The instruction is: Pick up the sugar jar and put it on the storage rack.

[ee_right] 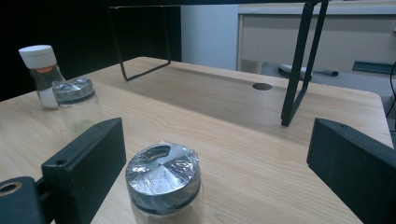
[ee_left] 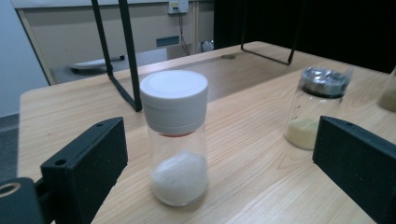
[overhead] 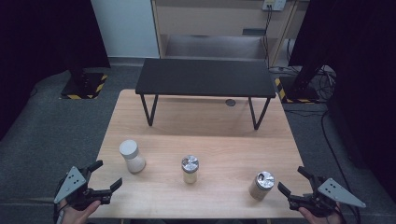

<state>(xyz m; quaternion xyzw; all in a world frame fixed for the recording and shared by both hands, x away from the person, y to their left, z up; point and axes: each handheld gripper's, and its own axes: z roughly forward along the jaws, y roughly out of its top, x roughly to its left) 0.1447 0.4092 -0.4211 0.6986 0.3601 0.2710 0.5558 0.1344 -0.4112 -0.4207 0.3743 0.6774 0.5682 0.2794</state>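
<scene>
High view, left tongs (overhead: 106,174): jaws gaping wide, gripping nothing, hovering at the desk's (overhead: 201,126) near left corner, just short of the white-capped jar (overhead: 131,156).
Left gripper view: white-capped jar (ee_left: 176,135) standing upright between the spread jaws, apart from both, white powder lying at its bottom.
Right tongs (overhead: 293,181): jaws spreading wide, empty, just beside the foil-topped jar (overhead: 261,185).
Middle jar (overhead: 190,169): standing well apart from both tongs.
Cut off: foil-topped jar's (ee_right: 164,184) body is running below the right gripper view's edge.
</scene>
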